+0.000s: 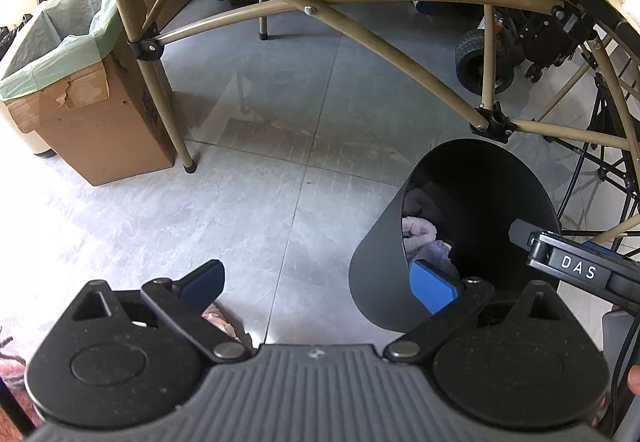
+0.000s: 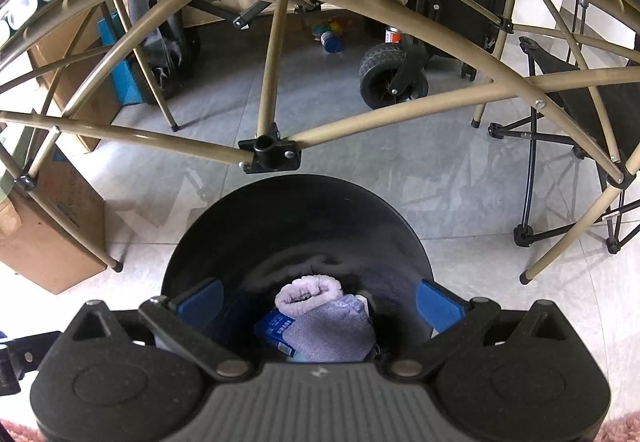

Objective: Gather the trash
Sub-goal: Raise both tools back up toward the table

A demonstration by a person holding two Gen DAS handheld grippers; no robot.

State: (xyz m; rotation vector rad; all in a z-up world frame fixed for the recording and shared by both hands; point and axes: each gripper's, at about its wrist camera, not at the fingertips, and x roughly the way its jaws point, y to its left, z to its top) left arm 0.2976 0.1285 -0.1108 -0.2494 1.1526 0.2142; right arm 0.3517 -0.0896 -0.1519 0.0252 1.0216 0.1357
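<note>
On the grey tiled floor (image 1: 280,170) stand a cardboard box (image 1: 96,122) with green liner, tan folding frames (image 2: 360,122), and a black wheel (image 2: 384,76).

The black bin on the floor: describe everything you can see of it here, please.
The black bin is a round, smooth-walled can, matte outside and glossy inside, looking like plastic or coated metal, with no lid or liner visible. It stands upright on the grey tiled floor just in front of a tan folding table frame. Inside lie a pale pink fuzzy cloth, a lavender woven cloth and a blue packet. The right gripper hangs over its mouth, jaws wide apart and empty; whether they touch the rim I cannot tell.
</note>
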